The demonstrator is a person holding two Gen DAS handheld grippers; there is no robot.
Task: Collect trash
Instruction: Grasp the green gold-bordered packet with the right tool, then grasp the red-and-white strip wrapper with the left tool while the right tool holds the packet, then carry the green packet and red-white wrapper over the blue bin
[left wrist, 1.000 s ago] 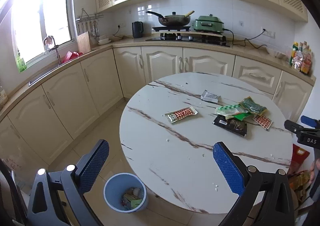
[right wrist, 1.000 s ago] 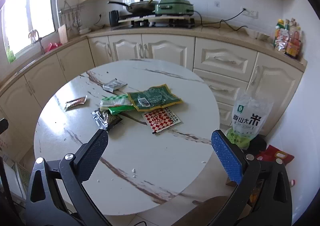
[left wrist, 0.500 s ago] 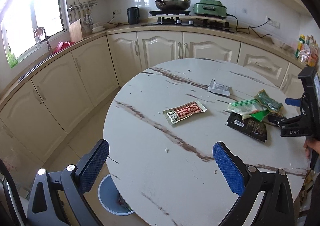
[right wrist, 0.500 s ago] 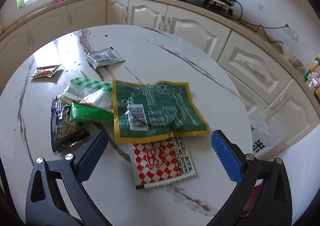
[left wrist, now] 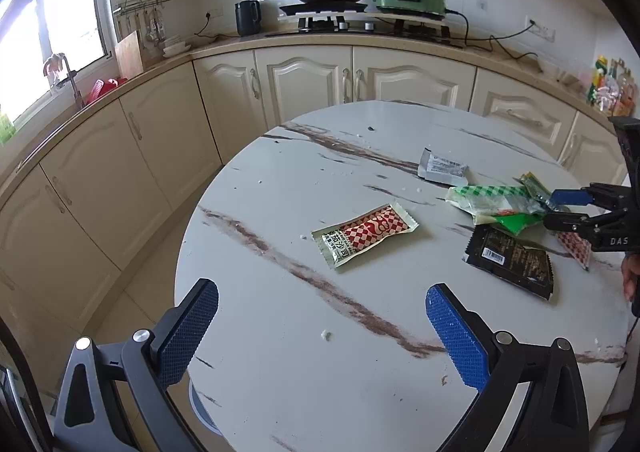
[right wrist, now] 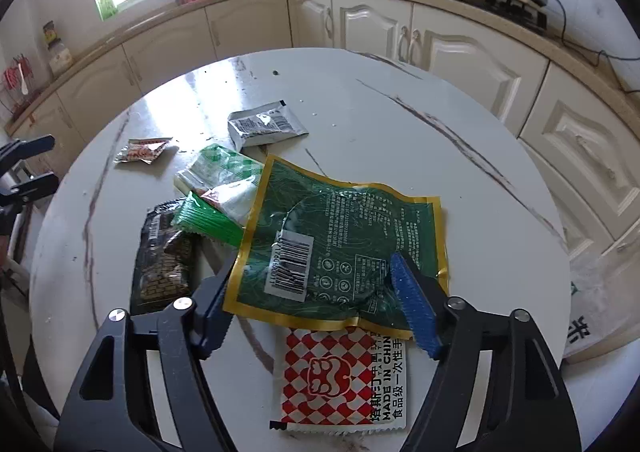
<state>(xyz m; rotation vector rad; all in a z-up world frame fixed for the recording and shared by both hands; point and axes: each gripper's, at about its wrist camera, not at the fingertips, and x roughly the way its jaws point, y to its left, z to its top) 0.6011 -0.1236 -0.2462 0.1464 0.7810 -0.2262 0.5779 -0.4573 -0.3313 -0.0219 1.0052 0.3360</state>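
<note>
Table: round white marble-look top (left wrist: 280, 372), brown veins, crumbs scattered.
Right gripper (right wrist: 316, 308): angled down over the pile of wrappers; jaws have just been closing, green gold-edged packet (right wrist: 340, 244) between them. Left pad under the packet's edge, right pad on its crumpled corner — firm pinch cannot be confirmed.
Left gripper (left wrist: 320, 332): jaws spread wide, nothing between them, hovering over bare tabletop near the table edge.
Red-checked sachet (left wrist: 366, 238): lies flat, alone, just ahead of the left gripper.
Pile: black packet (right wrist: 164, 252), bright green wrapper (right wrist: 208, 222), green-white checked bag (right wrist: 218, 172) — overlapping, touching the green packet.
Red-white checked wrapper (right wrist: 344, 372): flat, partly under the green packet.
Silver sachet (right wrist: 264, 124): apart, farther back.
Bin rim (left wrist: 200, 412): glimpsed below table edge.
</note>
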